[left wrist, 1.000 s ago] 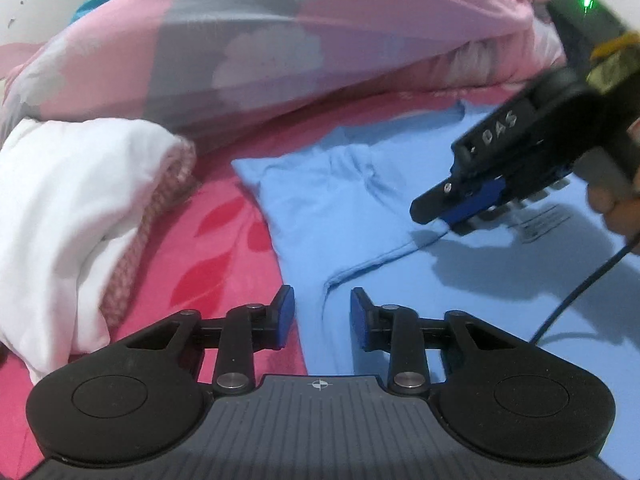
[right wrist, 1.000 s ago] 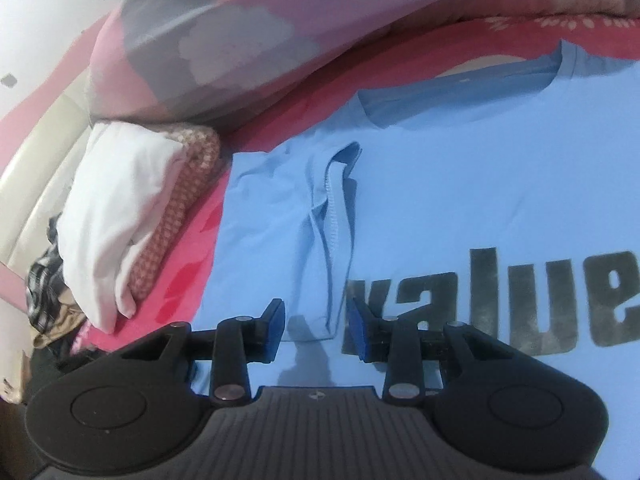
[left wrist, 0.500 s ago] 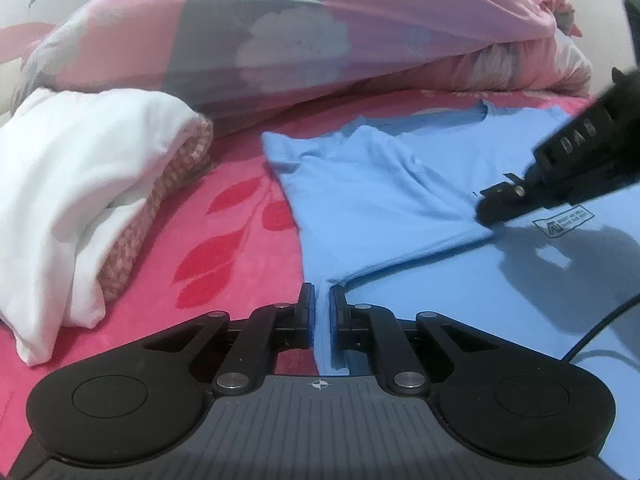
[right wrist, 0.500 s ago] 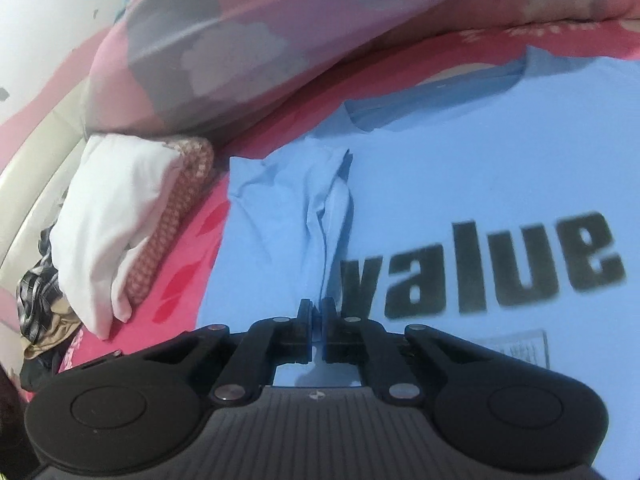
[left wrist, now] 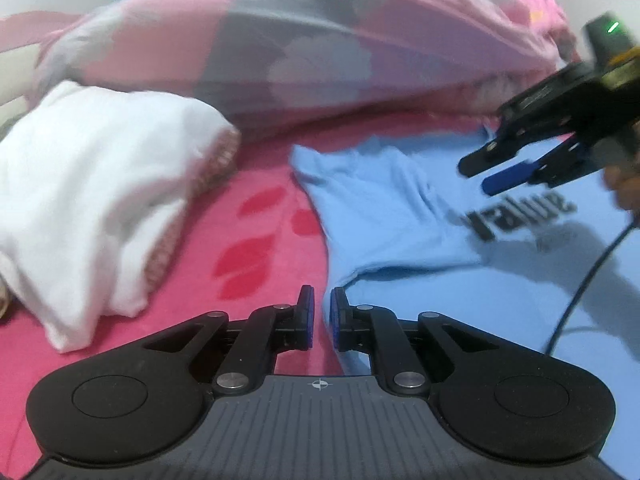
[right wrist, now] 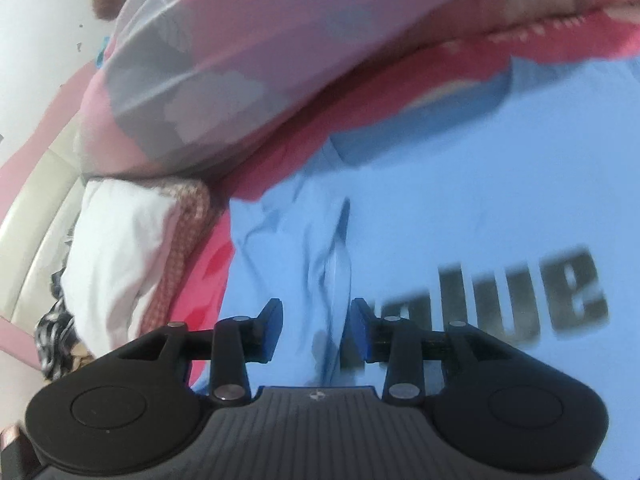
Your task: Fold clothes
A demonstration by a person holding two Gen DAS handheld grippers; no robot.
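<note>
A light blue T-shirt point(left wrist: 380, 208) point(right wrist: 480, 200) with dark "value" lettering lies flat on the pink and red bedsheet point(left wrist: 248, 240). Its left sleeve is folded in over the chest. My left gripper point(left wrist: 320, 316) is at the shirt's near left edge with its jaws almost together, pinching that edge. My right gripper point(right wrist: 316, 312) point(left wrist: 480, 174) hovers above the folded sleeve. Its jaws are opening, and the rumpled sleeve cloth lies between and below them with no pad pressing on it. A hand point(left wrist: 624, 192) holds the right gripper.
A pink and grey flowered quilt point(left wrist: 320, 40) point(right wrist: 220, 60) is heaped along the far side. A folded white cloth with a knitted pink edge point(left wrist: 92, 180) point(right wrist: 116, 240) lies left of the shirt. A black cable point(left wrist: 580, 288) trails over the shirt. Checked cloth point(right wrist: 52, 332) hangs at the bed's edge.
The left jaws closed on the shirt's edge and have stayed together. The right jaws shut on the sleeve half a second ago, then opened as that gripper rose off the shirt.
</note>
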